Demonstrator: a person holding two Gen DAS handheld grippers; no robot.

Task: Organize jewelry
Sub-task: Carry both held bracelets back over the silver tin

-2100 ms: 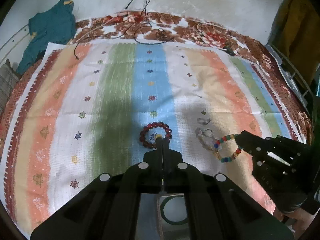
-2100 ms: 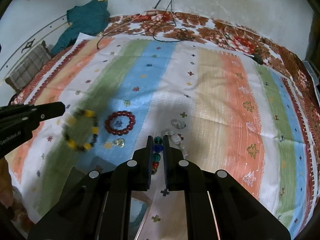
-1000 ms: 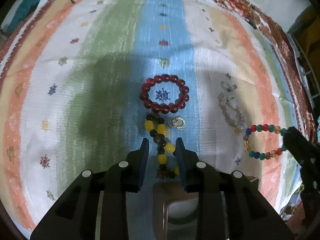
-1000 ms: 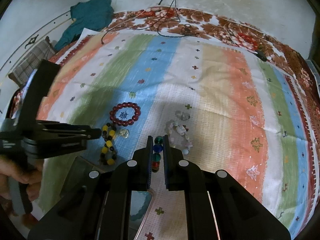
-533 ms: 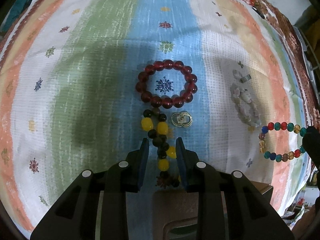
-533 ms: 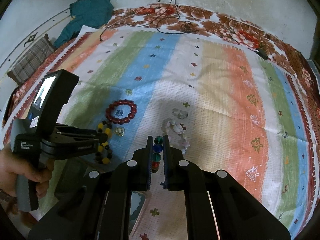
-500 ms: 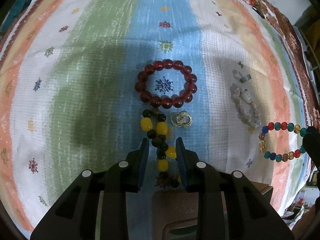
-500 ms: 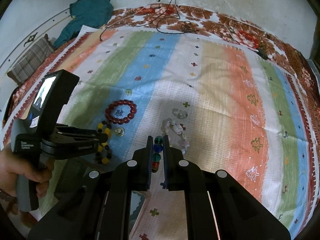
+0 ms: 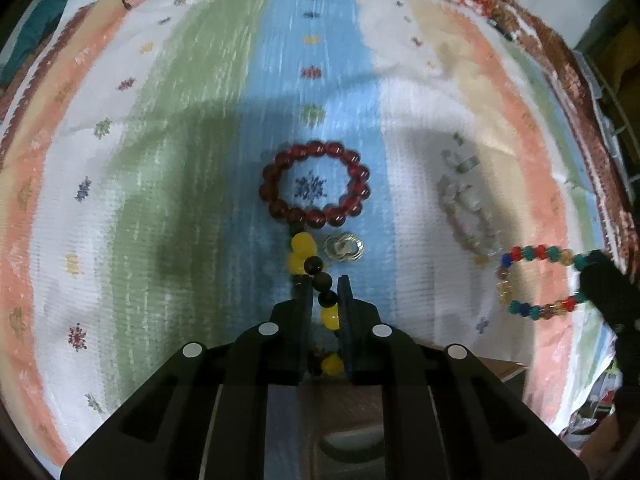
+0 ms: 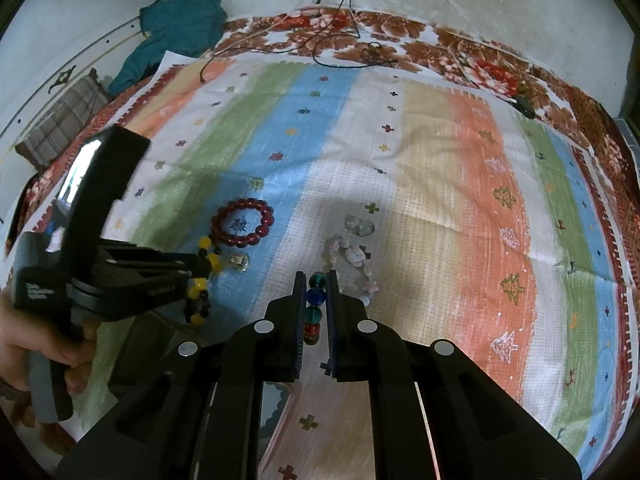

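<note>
In the left wrist view my left gripper (image 9: 324, 284) points down at the striped cloth, its jaws closing on the yellow and black bead bracelet (image 9: 304, 245), whose beads are squeezed between the pads. The same bracelet (image 10: 194, 292) hangs from the left gripper (image 10: 206, 266) in the right wrist view. My right gripper (image 10: 315, 280) is shut on a multicoloured bead bracelet (image 10: 316, 296), which dangles at the right (image 9: 532, 252) below that gripper (image 9: 600, 272). A dark red bead bracelet (image 9: 320, 148) (image 10: 243, 201) lies flat just beyond the yellow one.
A silver ring (image 9: 344, 246) lies beside the yellow beads. A pale bead bracelet (image 9: 468, 216) and a small clear piece (image 9: 464, 164) lie further right. A brown box (image 9: 500, 364) sits at the near edge. Black cables (image 10: 340, 40) and a teal garment (image 10: 180, 28) lie at the back.
The left jaws have shut onto the yellow and black bracelet, bunching its beads into a line. The right gripper and its bracelet have not moved.
</note>
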